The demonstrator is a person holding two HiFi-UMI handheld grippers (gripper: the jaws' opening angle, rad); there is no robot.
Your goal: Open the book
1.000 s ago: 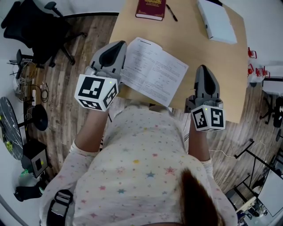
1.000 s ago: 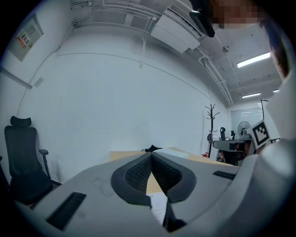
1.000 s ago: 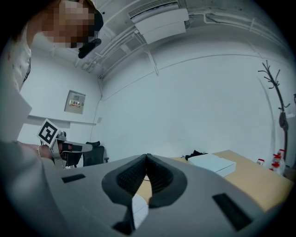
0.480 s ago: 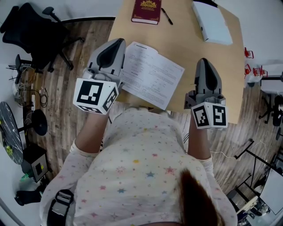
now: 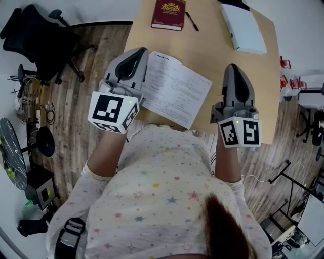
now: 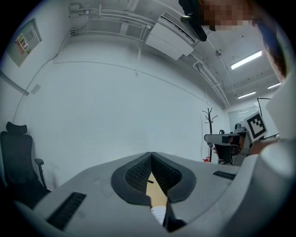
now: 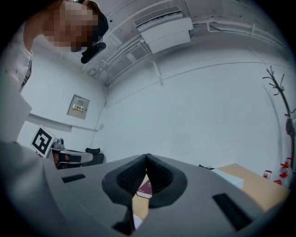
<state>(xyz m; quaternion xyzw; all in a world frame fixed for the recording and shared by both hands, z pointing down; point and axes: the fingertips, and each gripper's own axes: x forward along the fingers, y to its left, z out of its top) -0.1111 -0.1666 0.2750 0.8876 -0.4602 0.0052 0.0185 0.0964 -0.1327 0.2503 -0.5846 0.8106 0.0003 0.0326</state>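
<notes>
Tan table [image 5: 212, 55] is carrying the book [image 5: 174, 88], lying open at its near edge between my left gripper [image 5: 140, 51] and right gripper [image 5: 233, 67], the 2 of them closed tight on nothing, so I'm guessing I'm wrapping up and should be lifting clear without snagging a page.

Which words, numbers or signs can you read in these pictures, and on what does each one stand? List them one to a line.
No text here is legible.
Open booklet: lines of black print, too small to read.
Red book: gold emblem and title on the cover, too blurred to read.
Wall notice: too small to read.
Square markers: coded black-and-white patterns, no letters.
</notes>
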